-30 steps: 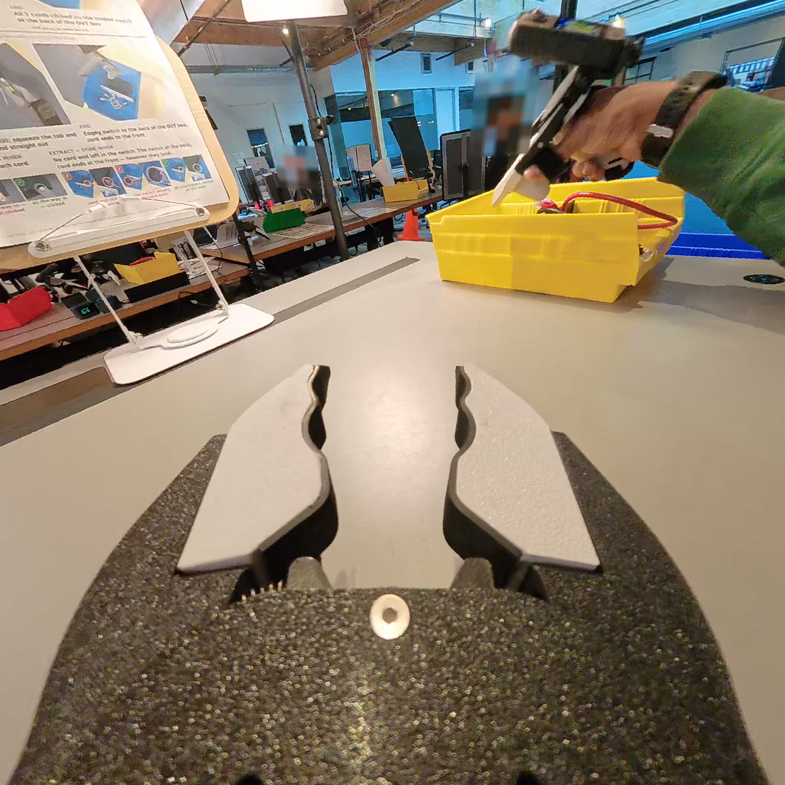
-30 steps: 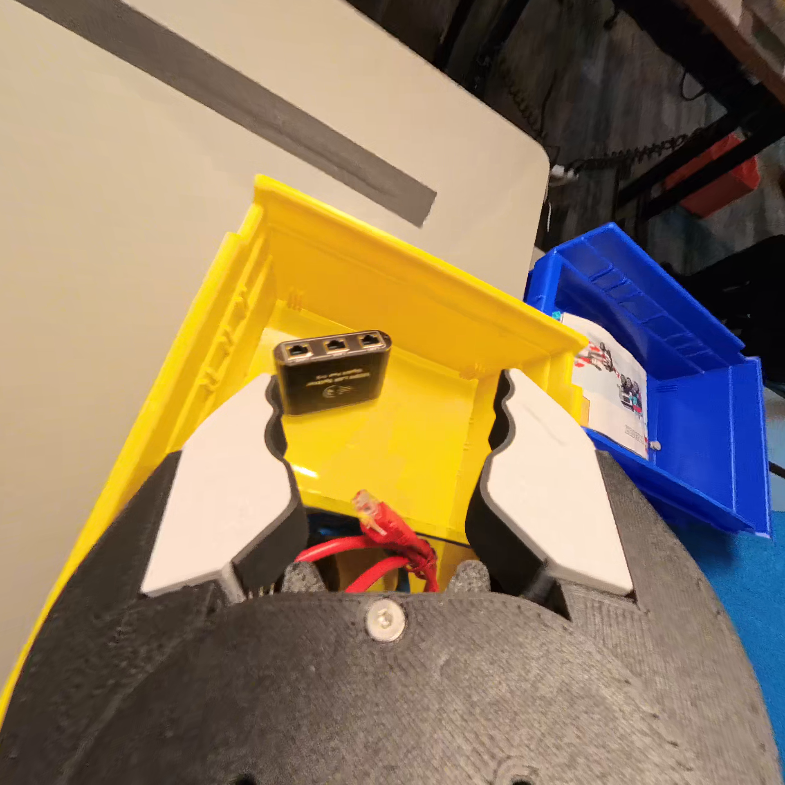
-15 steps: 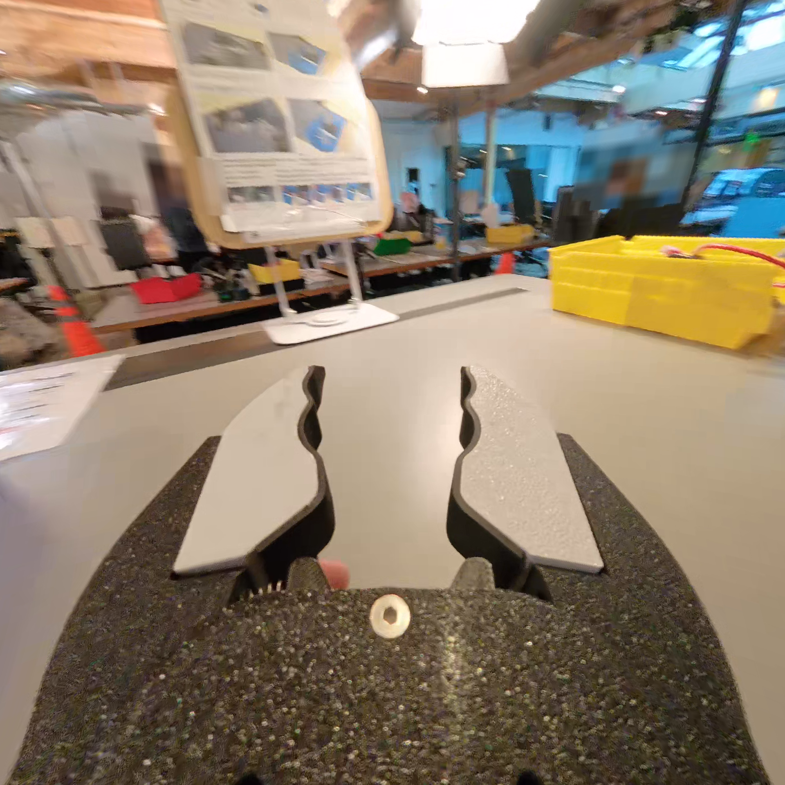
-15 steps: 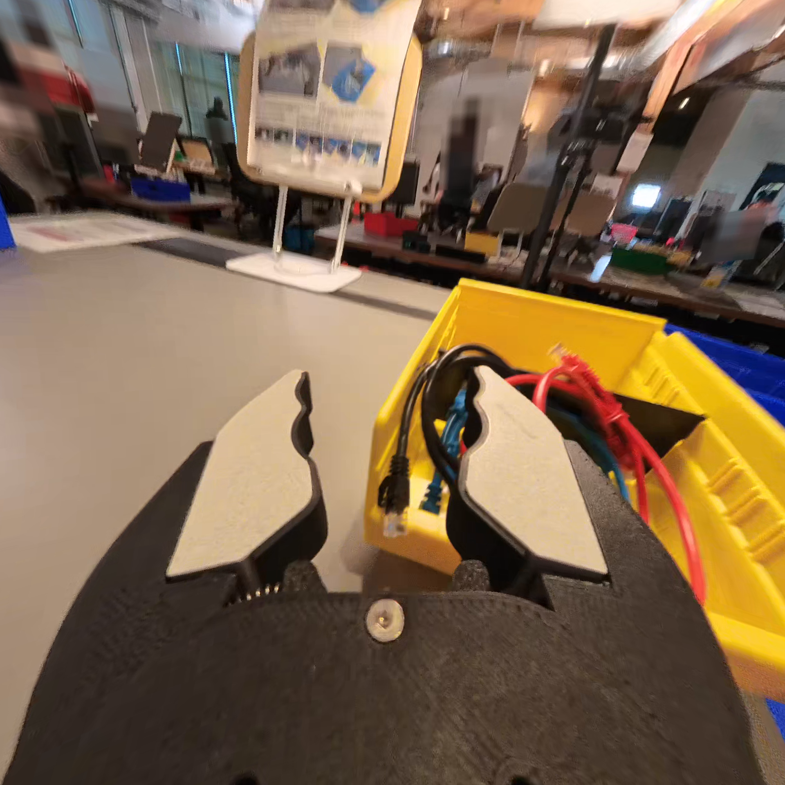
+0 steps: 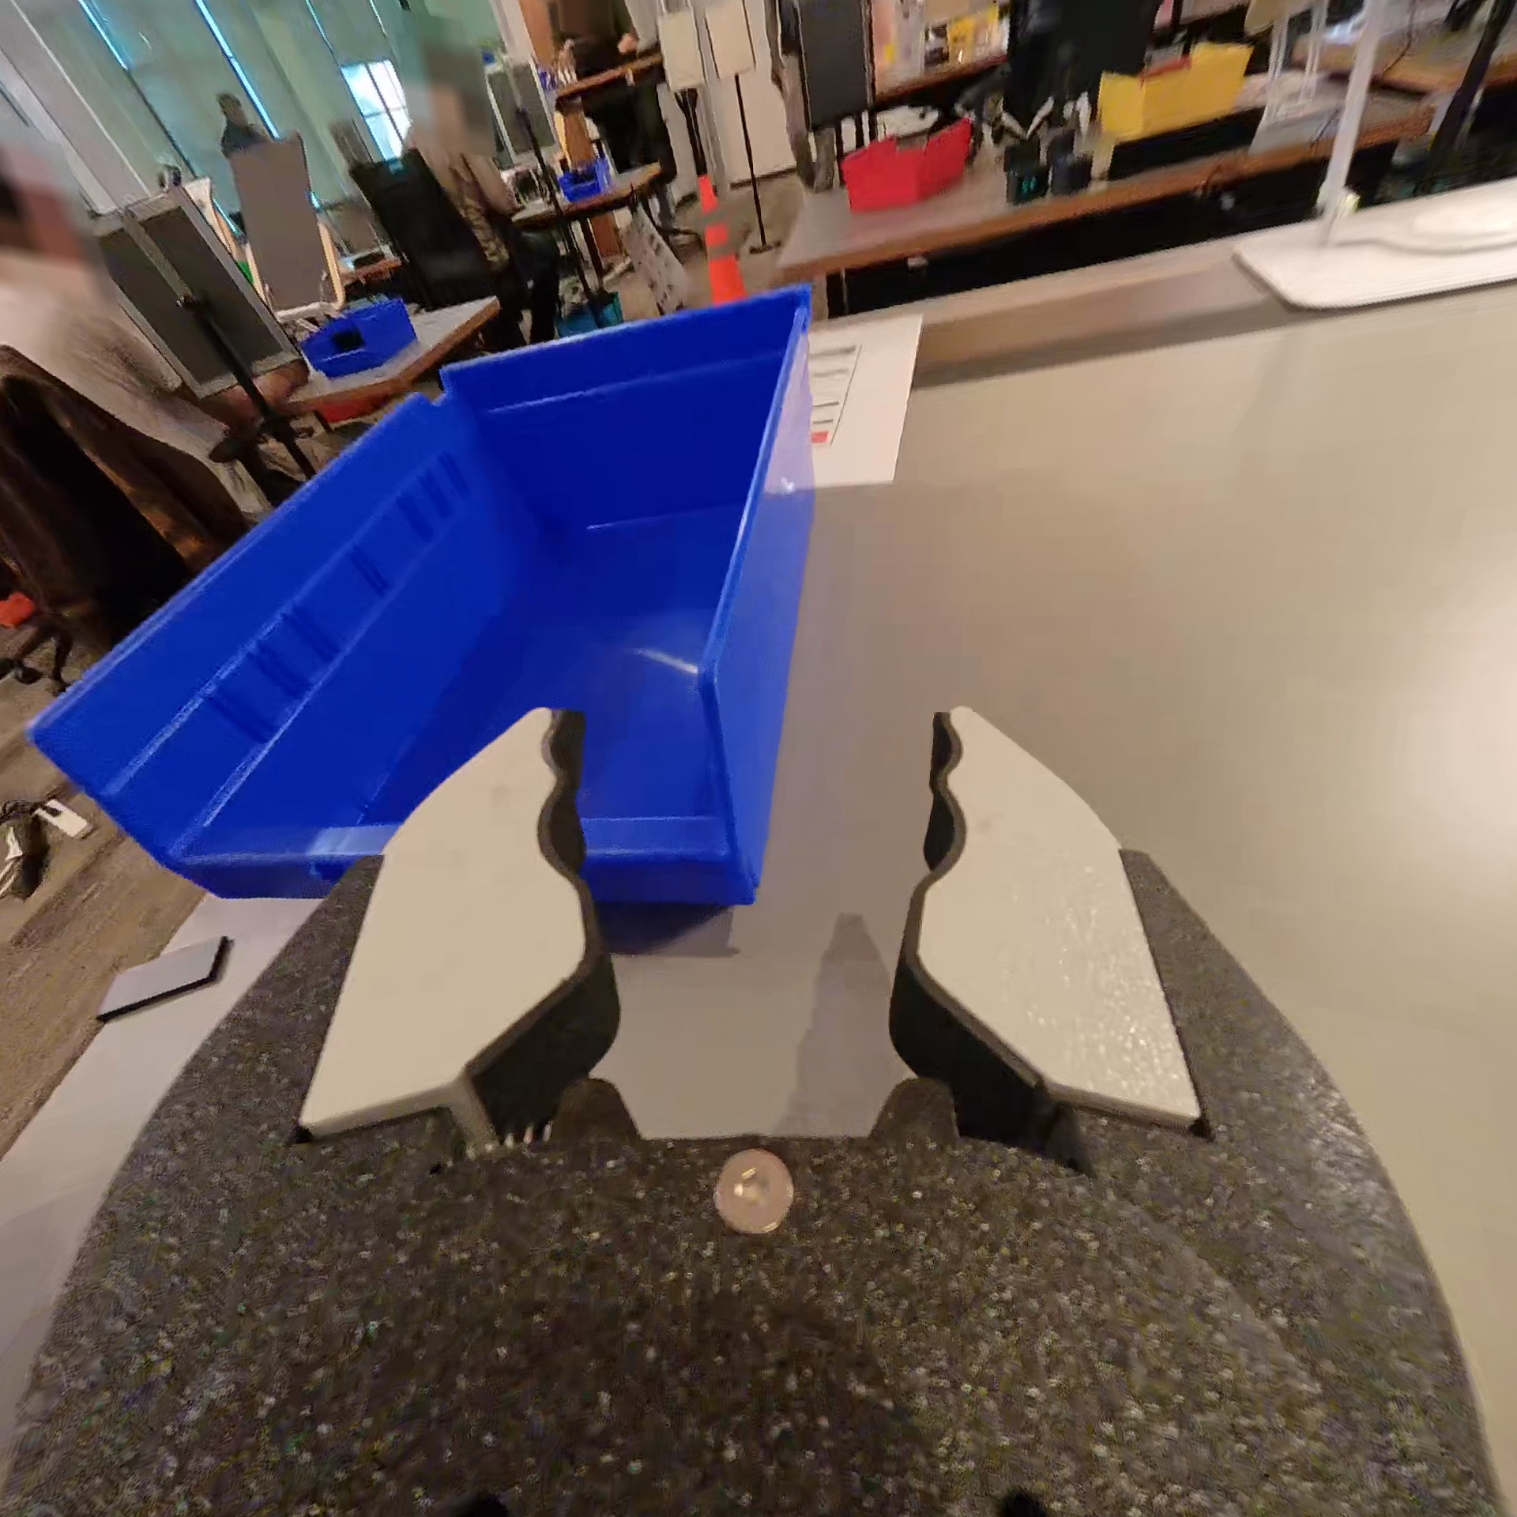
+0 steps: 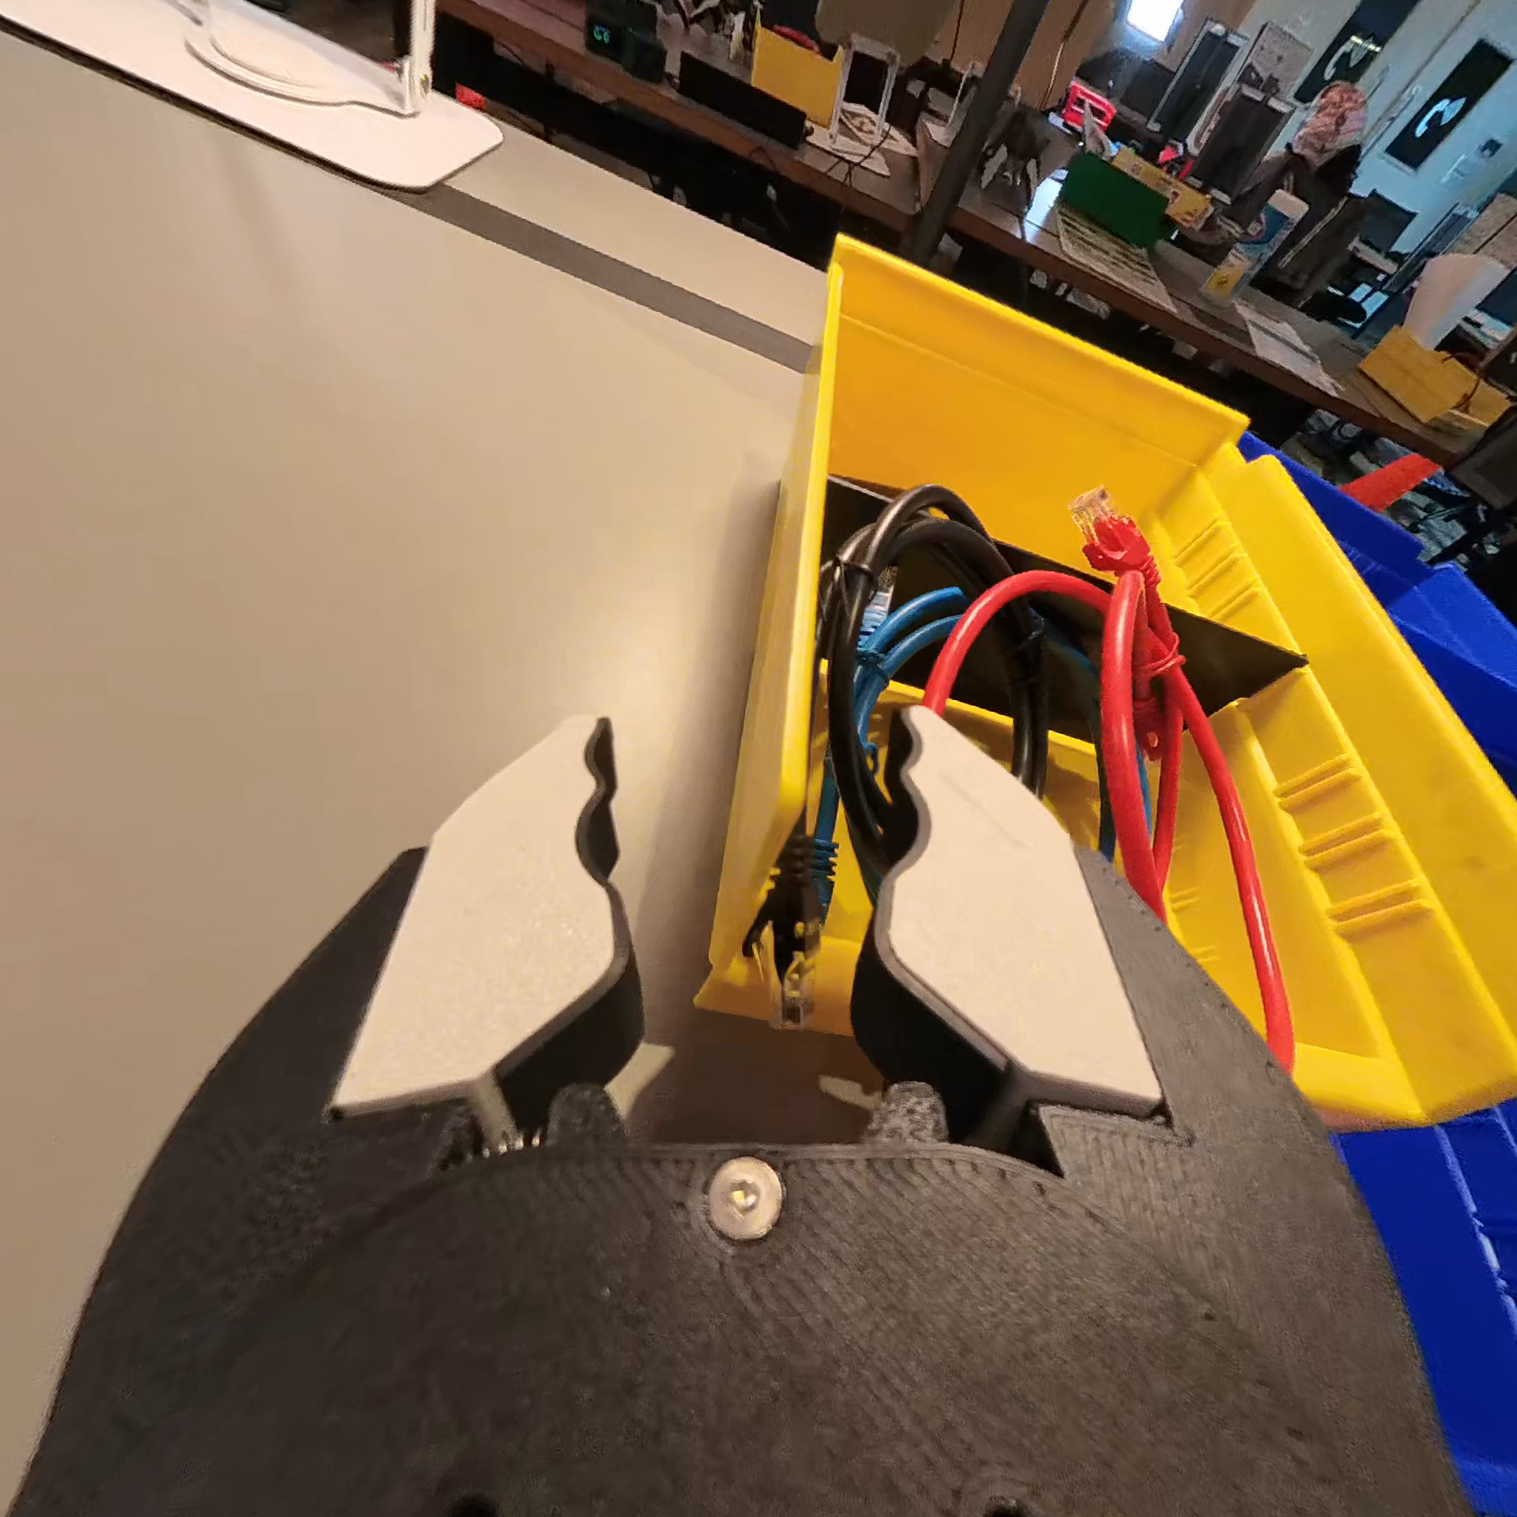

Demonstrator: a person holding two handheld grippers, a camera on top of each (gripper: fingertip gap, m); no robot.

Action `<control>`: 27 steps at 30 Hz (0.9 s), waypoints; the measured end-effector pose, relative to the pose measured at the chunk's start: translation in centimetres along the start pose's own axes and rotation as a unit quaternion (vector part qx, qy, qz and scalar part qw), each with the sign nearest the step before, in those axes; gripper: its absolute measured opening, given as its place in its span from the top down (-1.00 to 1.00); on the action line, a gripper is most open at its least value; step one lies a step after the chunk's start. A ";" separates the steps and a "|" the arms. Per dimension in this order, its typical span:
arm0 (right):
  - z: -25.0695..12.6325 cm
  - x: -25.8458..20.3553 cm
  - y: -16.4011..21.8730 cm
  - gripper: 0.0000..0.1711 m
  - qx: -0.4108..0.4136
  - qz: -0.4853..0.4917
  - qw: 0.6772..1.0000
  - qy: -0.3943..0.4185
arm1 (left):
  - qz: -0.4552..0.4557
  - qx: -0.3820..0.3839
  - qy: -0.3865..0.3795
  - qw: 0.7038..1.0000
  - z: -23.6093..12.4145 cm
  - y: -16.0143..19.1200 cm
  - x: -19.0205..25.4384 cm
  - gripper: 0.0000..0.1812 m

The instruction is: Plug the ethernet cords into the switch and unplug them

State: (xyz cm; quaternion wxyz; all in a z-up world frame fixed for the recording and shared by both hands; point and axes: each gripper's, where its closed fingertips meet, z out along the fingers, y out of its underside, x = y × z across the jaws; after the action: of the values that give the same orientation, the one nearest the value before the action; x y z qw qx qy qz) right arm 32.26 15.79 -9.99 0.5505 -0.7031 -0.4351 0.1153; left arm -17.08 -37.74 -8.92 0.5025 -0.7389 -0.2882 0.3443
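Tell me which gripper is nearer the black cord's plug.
Right. The right gripper hovers just short of the black cord's plug; the left gripper faces an empty blue bin.

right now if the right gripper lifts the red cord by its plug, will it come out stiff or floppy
Probably floppy: the red cord arcs in loose loops in the yellow bin. A tie bundles it, so it may lift as one coil. It could drag the black cord and blue cord tangled beside it.

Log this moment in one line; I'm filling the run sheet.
left tool: open, facing blue bin | right tool: open, at yellow bin | black cord, blue cord, red cord: in bin, ungrasped
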 end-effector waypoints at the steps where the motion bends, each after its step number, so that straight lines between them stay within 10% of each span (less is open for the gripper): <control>1: 0.2 -0.1 -0.1 0.32 -0.003 -0.001 1.000 0.004 | 0.007 -0.005 -0.001 1.000 0.7 0.2 -0.2 0.14; 9: 0.7 1.2 0.9 0.80 -0.032 -0.033 0.997 0.070 | 0.069 -0.032 0.023 0.997 4.2 1.0 -0.3 0.91; 20: 0.1 -1.2 0.5 0.84 -0.014 -0.015 1.000 -0.021 | 0.149 0.045 0.201 0.967 -3.7 1.4 6.1 0.94; 27: 0.4 -6.0 -1.2 0.84 0.016 -0.054 0.991 -0.118 | 0.206 0.120 0.431 0.870 -8.0 0.6 14.6 0.95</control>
State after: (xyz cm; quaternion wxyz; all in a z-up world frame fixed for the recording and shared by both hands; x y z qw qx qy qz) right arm 27.86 11.61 -10.94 0.5120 -0.6508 -0.5328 0.1744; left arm -1.94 -30.99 -10.61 0.5790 -0.7907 0.1593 0.1191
